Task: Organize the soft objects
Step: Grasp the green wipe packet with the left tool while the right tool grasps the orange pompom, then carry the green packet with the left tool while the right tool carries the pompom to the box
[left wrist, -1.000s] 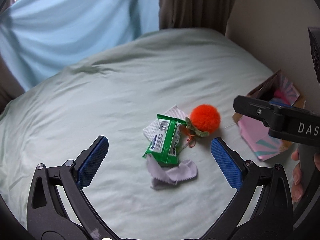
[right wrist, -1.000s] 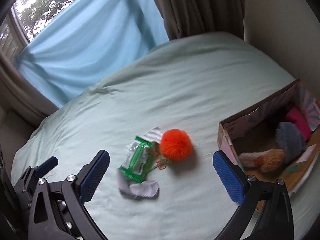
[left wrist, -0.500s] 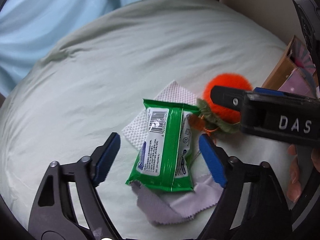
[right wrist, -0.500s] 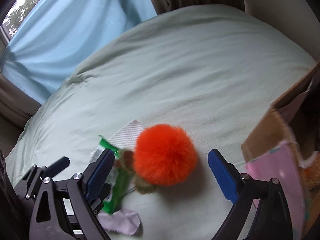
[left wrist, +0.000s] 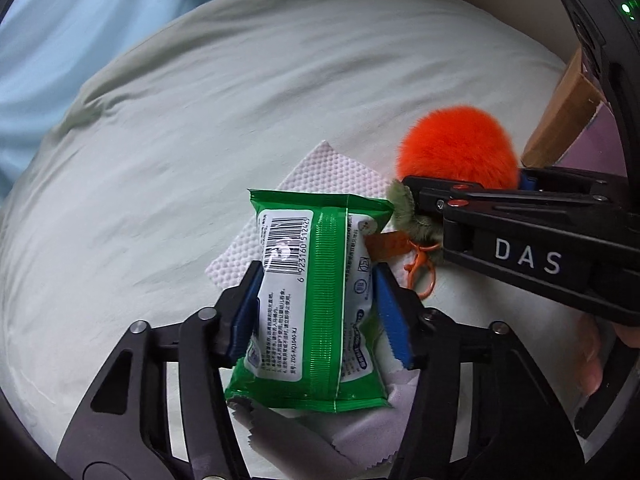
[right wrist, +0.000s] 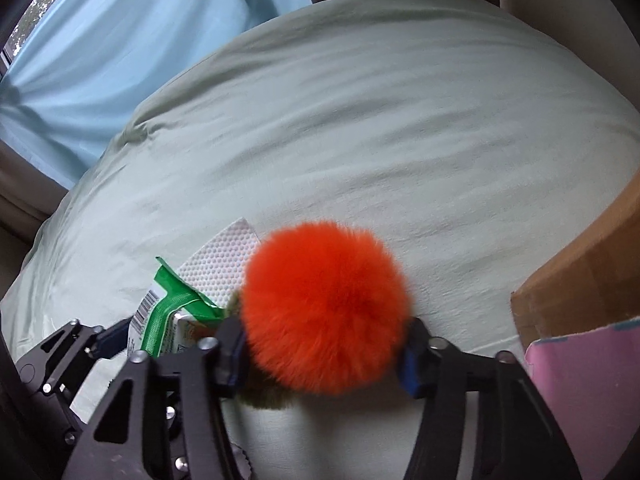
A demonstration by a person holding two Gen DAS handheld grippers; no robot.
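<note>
A green wet-wipes pack [left wrist: 316, 304] lies on the pale green bed, over a white paper towel [left wrist: 320, 184] and a grey cloth [left wrist: 320, 436]. My left gripper [left wrist: 316, 312] is shut on the pack, its blue pads pressing both sides. An orange pom-pom [right wrist: 324, 304] with green leaves and an orange clip [left wrist: 420, 264] lies just right of the pack. My right gripper [right wrist: 324, 352] is shut on the pom-pom; it also shows in the left wrist view [left wrist: 520, 232]. The pack also shows in the right wrist view [right wrist: 168, 316].
A cardboard box [right wrist: 592, 288] with a pink patterned flap [right wrist: 592, 392] stands at the right, close to the pom-pom. The bed sheet [right wrist: 360, 120] spreads far ahead. A blue curtain [right wrist: 140, 40] hangs behind the bed.
Both grippers moved forward and down and closed: the left onto the wipes pack, the right onto the pom-pom. Both were open a second ago.
</note>
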